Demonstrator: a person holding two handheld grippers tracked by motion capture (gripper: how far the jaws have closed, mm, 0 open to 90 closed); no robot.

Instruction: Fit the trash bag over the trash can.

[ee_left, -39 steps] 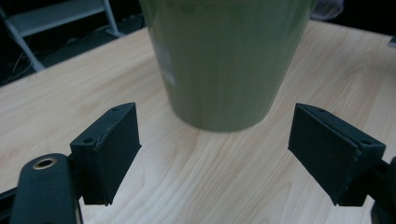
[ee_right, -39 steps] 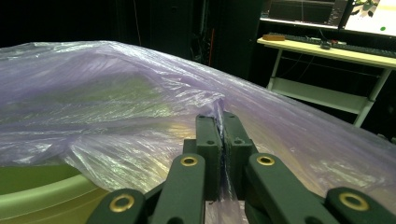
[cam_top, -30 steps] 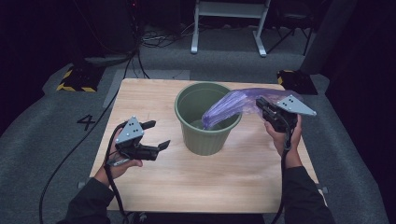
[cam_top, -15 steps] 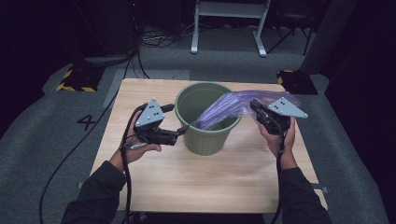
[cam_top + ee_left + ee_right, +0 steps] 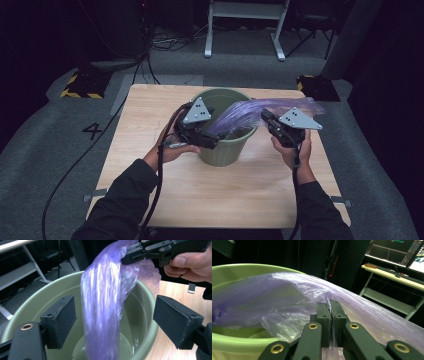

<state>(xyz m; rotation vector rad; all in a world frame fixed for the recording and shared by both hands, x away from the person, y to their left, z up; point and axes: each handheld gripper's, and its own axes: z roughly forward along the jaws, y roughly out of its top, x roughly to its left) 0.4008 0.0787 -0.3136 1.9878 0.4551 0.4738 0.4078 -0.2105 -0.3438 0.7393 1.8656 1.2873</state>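
High view first: we see a green bucket (image 5: 223, 131) standing upright near the middle of the wooden desk (image 5: 240, 190), with a purple plastic bag (image 5: 245, 114) stretched across its mouth. We read the bag's long axis as running from about 3 o'clock, where it hangs out past the rim, toward 9 o'clock, where its far end dips down inside the bucket. Our right claw (image 5: 266, 117) sits at the bucket's 3 o'clock side, and in the right gripper view its pads are pressed together with a fold of the bag (image 5: 287, 302) pinched between them, the film fanning away over the green rim (image 5: 242, 267) toward 10 o'clock. Our left claw (image 5: 214, 143) sits at the bucket's 8 o'clock rim, pointing across toward 3 o'clock. In the left gripper view its two pads stand wide apart on either side of the bag (image 5: 105, 310), which hangs as a long band from 1 o'clock down to 6 o'clock into the bucket (image 5: 147, 315); the pads are not touching it. The right claw (image 5: 131, 256) shows there at the top, gripping the bag's upper end.
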